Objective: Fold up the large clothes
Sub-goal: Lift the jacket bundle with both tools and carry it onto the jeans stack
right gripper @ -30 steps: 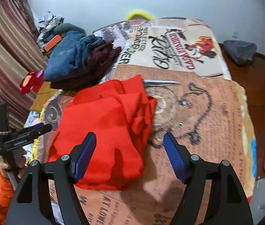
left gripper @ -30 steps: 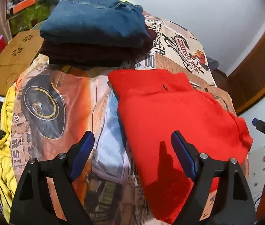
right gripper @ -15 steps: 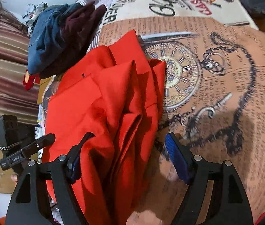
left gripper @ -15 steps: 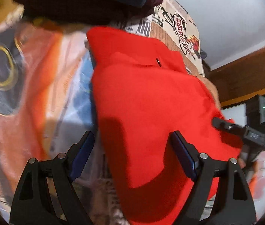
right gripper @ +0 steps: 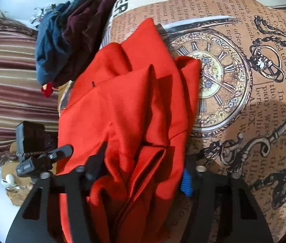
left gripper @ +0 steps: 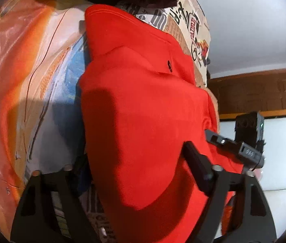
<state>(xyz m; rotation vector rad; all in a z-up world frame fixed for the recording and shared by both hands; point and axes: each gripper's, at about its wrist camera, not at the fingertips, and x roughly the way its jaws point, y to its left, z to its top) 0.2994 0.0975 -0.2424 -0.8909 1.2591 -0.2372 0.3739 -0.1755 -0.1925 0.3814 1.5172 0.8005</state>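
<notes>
A folded red garment (left gripper: 143,101) lies on the printed bedspread (left gripper: 31,81). My left gripper (left gripper: 134,156) straddles its near left edge. The right finger (left gripper: 195,162) rests on top of the cloth, the left one is hidden by the edge, and the jaws are closing. In the right wrist view the red garment (right gripper: 126,101) shows several loose folds on its right side. My right gripper (right gripper: 143,160) has these bunched between its jaws, which are closing with both pads against the cloth. Each view shows a finger of the other gripper (left gripper: 217,138) (right gripper: 62,149) at the garment's far side.
A stack of folded clothes, blue jeans (right gripper: 51,46) on a maroon piece (right gripper: 90,26), sits past the garment's far end. A striped curtain (right gripper: 7,81) hangs to the left. Bedspread with a clock print (right gripper: 213,77) lies bare to the right. Brown woodwork (left gripper: 254,93) stands beyond the bed.
Both grippers have dropped and tilted down onto the red garment's near end. Their jaws have narrowed, the right more than the left, and cloth now fills both gaps.
</notes>
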